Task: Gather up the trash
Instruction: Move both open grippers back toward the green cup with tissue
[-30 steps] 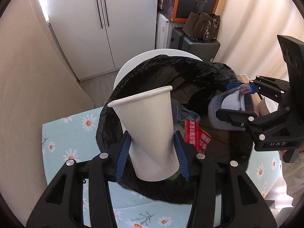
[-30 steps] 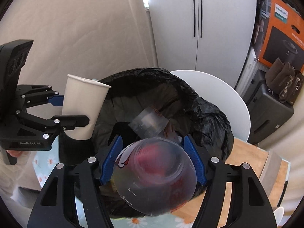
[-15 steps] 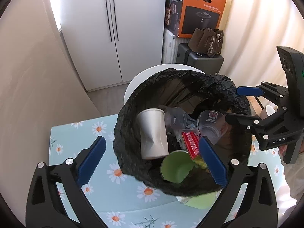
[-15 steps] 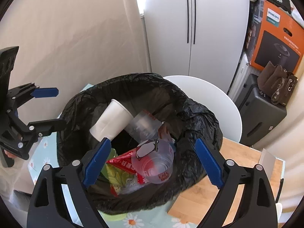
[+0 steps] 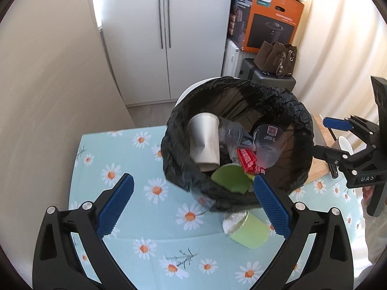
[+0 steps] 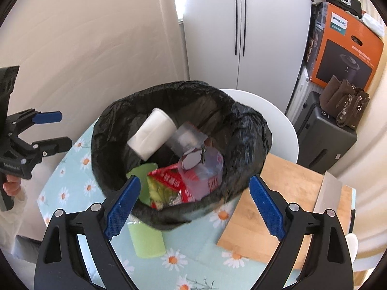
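Observation:
A green bin lined with a black trash bag (image 5: 300,120) (image 6: 246,130) stands on the daisy tablecloth. Inside lie a white paper cup (image 5: 204,142) (image 6: 152,135), a clear plastic cup (image 5: 268,145) (image 6: 203,169), a red snack wrapper (image 5: 246,160) (image 6: 167,181) and a green lid (image 5: 229,178). My left gripper (image 5: 192,207) is open and empty, held above the bin's near left side. My right gripper (image 6: 193,207) is open and empty above the bin's near right side. Each gripper shows in the other's view, the right one (image 5: 338,137) and the left one (image 6: 48,130).
A wooden cutting board (image 6: 285,207) lies on the table right of the bin. A white round chair (image 6: 278,120) stands behind the bin. Beyond are a white cabinet (image 5: 167,36), an orange box (image 5: 273,19), and a brown bag on a dark case (image 5: 278,58).
Both grippers opened and dropped their cups into the bag: the paper cup from the left, the clear cup from the right. Both grippers then drew back and up from the bin.

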`<state>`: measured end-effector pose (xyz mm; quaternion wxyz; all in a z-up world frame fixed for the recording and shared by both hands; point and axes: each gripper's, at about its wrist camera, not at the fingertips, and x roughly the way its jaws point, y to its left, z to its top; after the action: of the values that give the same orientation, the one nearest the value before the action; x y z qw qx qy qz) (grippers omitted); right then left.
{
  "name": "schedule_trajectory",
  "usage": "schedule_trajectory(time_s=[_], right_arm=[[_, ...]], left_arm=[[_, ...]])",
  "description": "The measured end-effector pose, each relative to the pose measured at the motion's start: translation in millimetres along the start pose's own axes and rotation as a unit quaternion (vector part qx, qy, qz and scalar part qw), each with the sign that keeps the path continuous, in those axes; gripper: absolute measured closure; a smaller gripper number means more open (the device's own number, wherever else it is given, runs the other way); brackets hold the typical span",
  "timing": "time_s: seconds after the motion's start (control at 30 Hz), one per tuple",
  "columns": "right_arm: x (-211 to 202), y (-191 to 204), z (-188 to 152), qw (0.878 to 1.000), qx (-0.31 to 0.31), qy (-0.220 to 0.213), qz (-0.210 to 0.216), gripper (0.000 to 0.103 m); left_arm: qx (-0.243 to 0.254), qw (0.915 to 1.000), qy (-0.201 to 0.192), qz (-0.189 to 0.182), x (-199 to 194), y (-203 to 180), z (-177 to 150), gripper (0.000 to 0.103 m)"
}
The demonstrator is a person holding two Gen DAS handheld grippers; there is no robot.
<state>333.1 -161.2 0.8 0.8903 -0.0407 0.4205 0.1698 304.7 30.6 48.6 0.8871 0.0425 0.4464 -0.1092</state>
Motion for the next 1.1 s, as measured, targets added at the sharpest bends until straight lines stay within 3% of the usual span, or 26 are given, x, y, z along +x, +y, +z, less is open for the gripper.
schedule_trajectory(time_s=[0.53,0.67,1.1], right_arm=[[-6.8,19.3,-54.8,0.999,-0.005,0.033,0.028,0.016],[-1.8,27.0,-64.5,0.999,-0.012,0.037,0.035,0.016],[66.7,68.1,-109.2,0.987,-0.069,0.120,0.087,0.016]], left_arm=[[-0.071,0.9967,0.022,0.033,-24.7,18.8,-60.5,0.006],[-0.069,0.9948,0.027,0.070,-28.8,18.3,-72.8,0.006],[-0.110,0.9886,0.057,0.085,-43.1,22.1,-128.0,0.006]])
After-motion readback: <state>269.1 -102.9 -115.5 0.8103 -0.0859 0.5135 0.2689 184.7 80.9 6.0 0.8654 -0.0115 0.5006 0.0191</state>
